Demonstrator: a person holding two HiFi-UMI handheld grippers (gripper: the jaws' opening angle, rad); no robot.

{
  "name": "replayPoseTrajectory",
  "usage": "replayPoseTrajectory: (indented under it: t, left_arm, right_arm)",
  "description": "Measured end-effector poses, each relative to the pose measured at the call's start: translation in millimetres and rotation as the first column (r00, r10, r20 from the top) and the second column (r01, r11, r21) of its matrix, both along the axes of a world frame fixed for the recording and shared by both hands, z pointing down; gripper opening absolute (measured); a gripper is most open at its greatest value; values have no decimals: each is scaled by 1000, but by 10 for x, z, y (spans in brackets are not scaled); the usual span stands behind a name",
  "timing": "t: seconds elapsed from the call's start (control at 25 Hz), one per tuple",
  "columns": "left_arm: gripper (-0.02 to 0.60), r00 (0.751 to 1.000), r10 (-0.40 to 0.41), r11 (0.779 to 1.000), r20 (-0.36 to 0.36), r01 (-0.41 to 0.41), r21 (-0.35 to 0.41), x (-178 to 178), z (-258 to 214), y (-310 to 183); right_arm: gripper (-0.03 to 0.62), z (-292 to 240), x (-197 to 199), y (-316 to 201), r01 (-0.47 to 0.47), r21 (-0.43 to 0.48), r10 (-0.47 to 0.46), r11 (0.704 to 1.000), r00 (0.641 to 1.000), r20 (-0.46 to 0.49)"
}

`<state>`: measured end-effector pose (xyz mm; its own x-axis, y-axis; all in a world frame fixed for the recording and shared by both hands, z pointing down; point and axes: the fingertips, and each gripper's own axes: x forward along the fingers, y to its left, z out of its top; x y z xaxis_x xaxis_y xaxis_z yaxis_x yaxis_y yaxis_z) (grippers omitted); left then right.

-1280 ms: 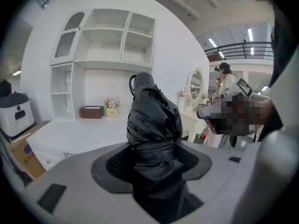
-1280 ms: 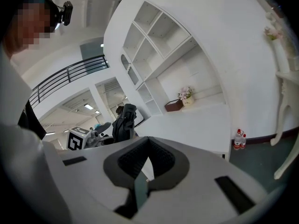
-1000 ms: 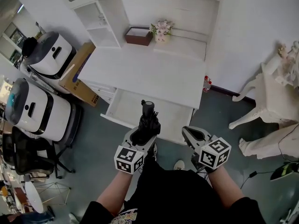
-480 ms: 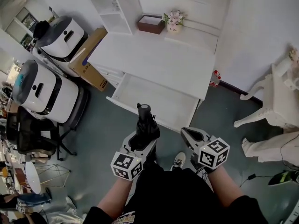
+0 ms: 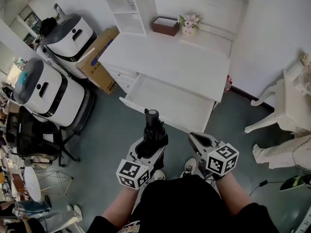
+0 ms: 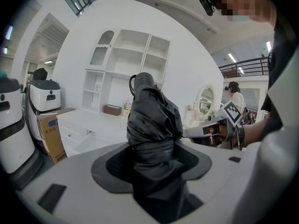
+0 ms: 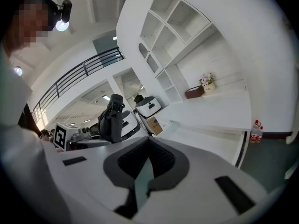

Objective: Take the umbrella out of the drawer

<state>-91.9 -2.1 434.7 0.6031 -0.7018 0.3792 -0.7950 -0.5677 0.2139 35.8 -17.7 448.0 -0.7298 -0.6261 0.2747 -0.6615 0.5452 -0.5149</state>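
- The left gripper [image 5: 148,148] is clamped on the folded black umbrella [image 5: 155,131], whose handle end points to 12 o'clock.
- The umbrella is held clear of the open drawer [image 5: 167,101], which lies at its 12 o'clock, under the white table [image 5: 165,62].
- The right gripper [image 5: 196,139], at 3 o'clock of the left gripper, has its jaws nearly together and holds nothing.

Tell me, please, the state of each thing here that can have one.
umbrella: folded shut, held upright, out of the drawer.
drawer: pulled open, nothing visible inside.
left gripper: closed on the umbrella.
right gripper: jaws together, holding nothing.
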Motion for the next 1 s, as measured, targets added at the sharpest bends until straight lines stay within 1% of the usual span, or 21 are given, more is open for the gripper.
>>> replayPoseTrajectory:
  t: [0.44,0.76,1.0]
  left_arm:
    - [261,998,57,998,-32,-57,0,-758,-39,371]
    - [261,993,97,995,-62,-98,-6,-1086,-4,585]
    - [261,990,124,992,-69,-125,-7,-1192,39,732]
  right_arm:
    - [2,-24,-767,424,-51,-4,51,999,998,-25]
    - [2,33,-1104,685,-91,-14,90,996,995,-46]
    - [2,92,-1226,871,-115,-18,114,993,992,-47]
